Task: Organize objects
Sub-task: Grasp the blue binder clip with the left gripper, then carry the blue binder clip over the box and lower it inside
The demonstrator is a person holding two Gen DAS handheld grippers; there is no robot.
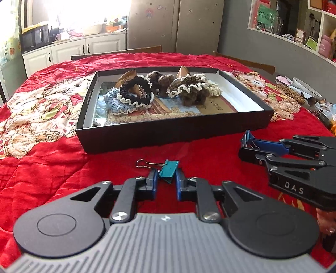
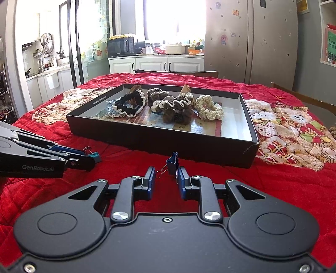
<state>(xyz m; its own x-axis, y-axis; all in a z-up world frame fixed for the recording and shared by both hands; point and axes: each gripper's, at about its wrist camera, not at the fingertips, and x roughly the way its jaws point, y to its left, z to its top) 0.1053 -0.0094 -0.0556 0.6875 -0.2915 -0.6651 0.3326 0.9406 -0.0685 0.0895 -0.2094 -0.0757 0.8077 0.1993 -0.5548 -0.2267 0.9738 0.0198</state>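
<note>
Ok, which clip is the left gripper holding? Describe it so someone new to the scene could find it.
Start at the black box of crocheted scrunchies on the red quilt. On the quilt in front of the box's near wall, the left gripper pinches a binder clip between its blue fingers. It is teal, unlike the darker blue clip in the right gripper.

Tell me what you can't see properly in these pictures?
- Box floor under the scrunchies: both views, they cover the printed papers.
- Writing on the paper in the black box: too small.
- Window: left wrist view, washed out by glare.
- Things at the table's right edge: cut off.
- Teal clip: right wrist view, mostly behind the left gripper.
</note>
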